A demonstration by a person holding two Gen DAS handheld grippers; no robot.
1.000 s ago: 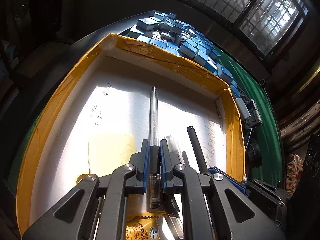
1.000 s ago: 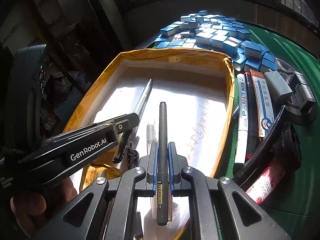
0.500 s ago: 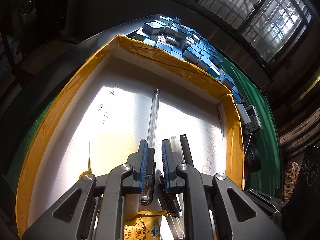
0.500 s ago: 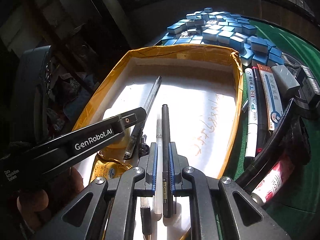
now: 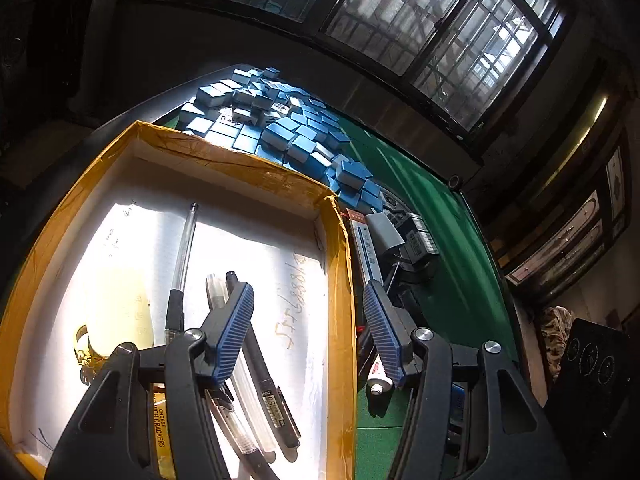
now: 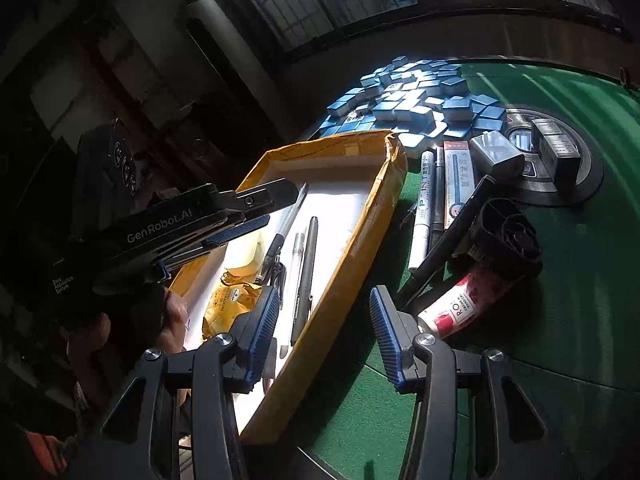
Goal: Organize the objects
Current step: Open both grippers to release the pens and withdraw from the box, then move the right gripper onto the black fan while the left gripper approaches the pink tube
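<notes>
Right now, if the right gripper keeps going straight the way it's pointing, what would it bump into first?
Probably the box's yellow side wall. The right gripper, open and empty, straddles that wall, with pens inside and the green table outside. Depth is hard to judge, so it might pass just over the rim.

Left gripper (image 5: 310, 332) jaws just opening, clear pen (image 5: 182, 264) released, lying in box (image 5: 340, 280) left of centre. Right gripper (image 6: 322, 336) jaws just opening, black pen (image 6: 306, 272) dropped in box, gripper now shifted over right rim.

The green table (image 6: 580, 280) carries a yellow-taped box (image 6: 360, 240), blue tiles (image 6: 416, 100), markers (image 6: 424, 200) and, seemingly, a tube (image 6: 460, 304).
</notes>
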